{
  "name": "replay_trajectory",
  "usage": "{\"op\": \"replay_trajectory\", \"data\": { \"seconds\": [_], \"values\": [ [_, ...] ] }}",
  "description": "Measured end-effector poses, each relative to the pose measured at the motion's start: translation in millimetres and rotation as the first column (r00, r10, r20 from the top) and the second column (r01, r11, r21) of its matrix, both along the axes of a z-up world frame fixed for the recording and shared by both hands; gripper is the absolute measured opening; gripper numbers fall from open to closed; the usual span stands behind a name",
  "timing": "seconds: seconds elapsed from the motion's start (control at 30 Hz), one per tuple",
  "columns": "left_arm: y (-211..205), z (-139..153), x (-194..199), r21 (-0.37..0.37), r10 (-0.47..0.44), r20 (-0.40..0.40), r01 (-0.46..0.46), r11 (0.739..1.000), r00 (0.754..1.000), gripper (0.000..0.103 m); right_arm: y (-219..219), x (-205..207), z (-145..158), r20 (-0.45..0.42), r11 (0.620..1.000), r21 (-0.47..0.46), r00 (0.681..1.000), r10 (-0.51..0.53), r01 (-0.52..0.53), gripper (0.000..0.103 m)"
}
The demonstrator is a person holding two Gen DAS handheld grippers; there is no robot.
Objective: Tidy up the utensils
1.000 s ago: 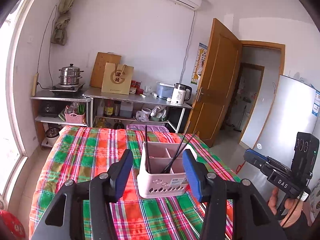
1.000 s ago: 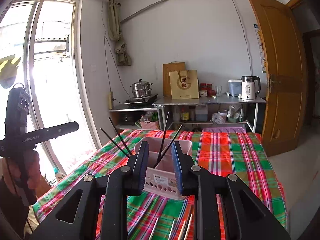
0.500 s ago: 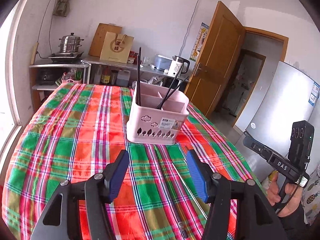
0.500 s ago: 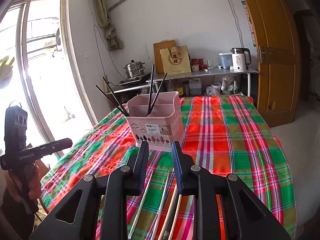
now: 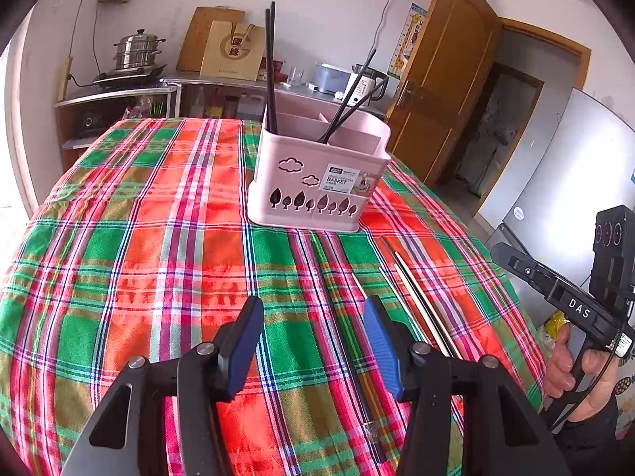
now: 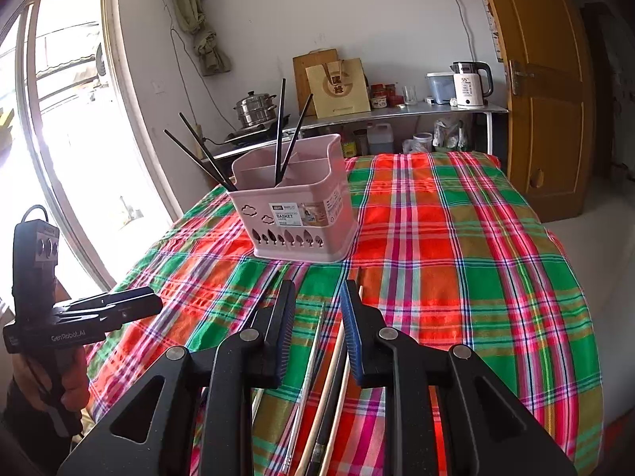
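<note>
- Chopsticks (image 6: 331, 365) lie loose on the plaid tablecloth (image 6: 456, 297) of the table, directly under the right claw (image 6: 317, 297); their long axis runs along the claw's forward line, pointing toward the basket.
- Right claw hangs released over them, jaws a narrow gap apart, gripping nothing; it is the nearer one, and would likely need to come straight down.
- Left claw (image 5: 313, 317) is released too, jaws wide and empty; the same chopsticks (image 5: 416, 297) lie just off to its right, slanting away.
- Farther on stands the pink utensil basket (image 6: 301, 214), upright, well apart from both claws, with black chopsticks (image 6: 279, 131) already leaning in its compartments.
</note>
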State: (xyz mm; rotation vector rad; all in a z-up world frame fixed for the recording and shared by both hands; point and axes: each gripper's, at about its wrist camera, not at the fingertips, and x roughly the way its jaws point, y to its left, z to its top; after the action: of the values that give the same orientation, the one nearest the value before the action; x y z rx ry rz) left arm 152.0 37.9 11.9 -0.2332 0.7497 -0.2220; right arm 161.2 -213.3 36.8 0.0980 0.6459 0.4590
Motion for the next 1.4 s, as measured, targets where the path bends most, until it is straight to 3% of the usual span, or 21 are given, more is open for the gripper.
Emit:
{"op": "replay_trajectory", "data": {
  "seconds": [0.3, 0.6, 0.73, 1.03, 1.17, 1.3, 1.4],
  "values": [
    [-17.4, -20.1, 38.4, 0.049, -0.019, -0.085, 0.023, 0.999, 0.996, 0.042, 11.4, 25.2, -18.4, -0.068, 0.999, -0.052, 0.998, 0.007, -0.010, 0.024],
    [-36.5, -35.3, 94.9, 0.087, -0.054, -0.157, 0.068, 0.994, 0.986, 0.030, 28.2, 76.3, -43.0, -0.153, 0.990, -0.140, 0.988, 0.007, -0.029, 0.021],
    [-39.7, -42.4, 110.2, 0.092, -0.059, -0.176, 0.076, 0.993, 0.983, 0.029, 36.3, 96.5, -55.4, -0.184, 0.983, -0.179, 0.983, 0.003, -0.036, 0.018],
    [-40.0, -57.5, 123.3, 0.107, -0.055, -0.208, 0.079, 0.991, 0.977, 0.023, 41.9, 121.8, -79.3, -0.243, 0.975, -0.219, 0.970, -0.016, -0.039, 0.011],
    [-44.7, -57.7, 125.1, 0.147, -0.052, -0.204, 0.083, 0.986, 0.978, 0.021, 46.7, 125.4, -83.0, -0.246, 0.967, -0.250, 0.969, -0.014, -0.049, 0.008],
    [-54.1, -57.1, 126.8, 0.208, -0.052, -0.199, 0.094, 0.974, 0.979, 0.012, 50.5, 127.3, -83.8, -0.244, 0.963, -0.266, 0.970, -0.011, -0.055, 0.007],
    [-55.7, -56.0, 128.7, 0.195, -0.053, -0.210, 0.095, 0.976, 0.976, 0.008, 52.6, 129.3, -82.6, -0.245, 0.962, -0.268, 0.970, -0.013, -0.054, 0.007]
  ]
}}
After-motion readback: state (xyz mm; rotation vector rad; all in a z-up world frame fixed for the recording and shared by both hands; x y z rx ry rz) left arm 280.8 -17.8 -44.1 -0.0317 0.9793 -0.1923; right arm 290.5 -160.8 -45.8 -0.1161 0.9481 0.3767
